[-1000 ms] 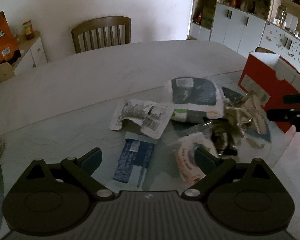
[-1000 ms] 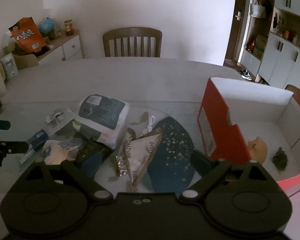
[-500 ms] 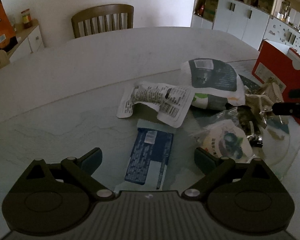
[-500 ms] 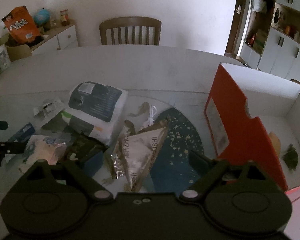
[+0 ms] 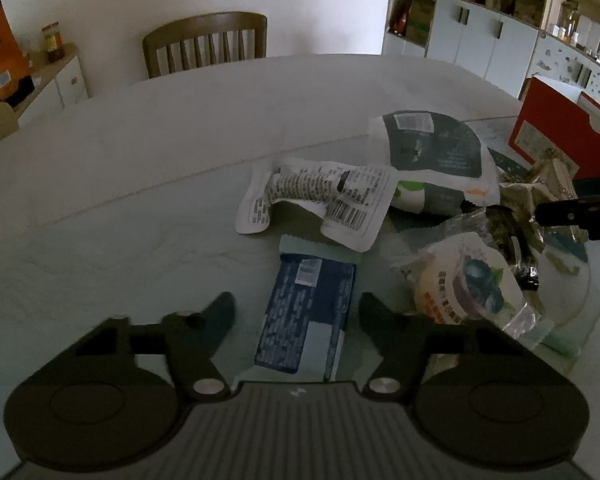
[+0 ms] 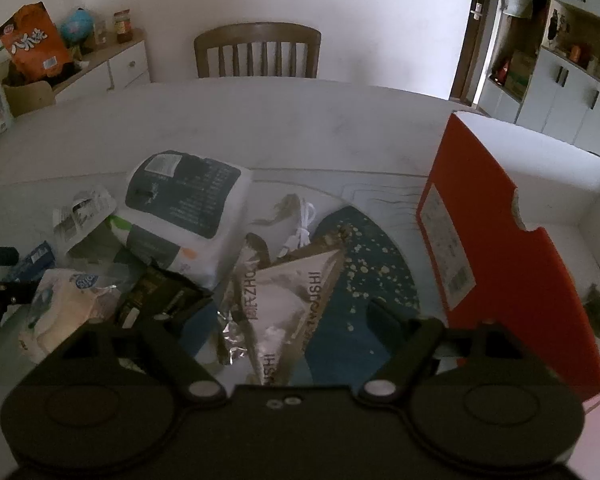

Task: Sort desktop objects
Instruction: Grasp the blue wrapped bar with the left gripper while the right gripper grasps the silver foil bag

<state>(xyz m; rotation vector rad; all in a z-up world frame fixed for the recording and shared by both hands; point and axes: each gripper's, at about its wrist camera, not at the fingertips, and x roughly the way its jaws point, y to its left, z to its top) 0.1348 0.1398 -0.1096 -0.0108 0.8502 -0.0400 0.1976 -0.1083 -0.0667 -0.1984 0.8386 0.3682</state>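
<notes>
A flat blue packet (image 5: 308, 312) lies on the glass tabletop between the fingers of my left gripper (image 5: 296, 312). Its jaws are closing, with a gap still showing on the packet's left side. My right gripper (image 6: 272, 320) straddles a triangular foil wrapper (image 6: 288, 300) on the blue mat (image 6: 364, 264). Those jaws are closing too and stand clear of the wrapper. An open red box (image 6: 500, 260) stands to the right. Each gripper shows in the other's view: the right gripper (image 5: 560, 199) and the left gripper (image 6: 24, 272).
A crumpled white label packet (image 5: 320, 196), a white-and-dark bag (image 5: 432, 148), a round pastry packet (image 5: 472, 284), a dark wrapper (image 6: 160, 292) and a white cable (image 6: 300, 232) crowd the pile. A wooden chair (image 6: 256, 52) stands beyond the table. Cabinets line the walls.
Both grippers have sunk closer to the table. The left jaws have narrowed a lot around the blue packet. The right jaws have narrowed slightly over the foil wrapper.
</notes>
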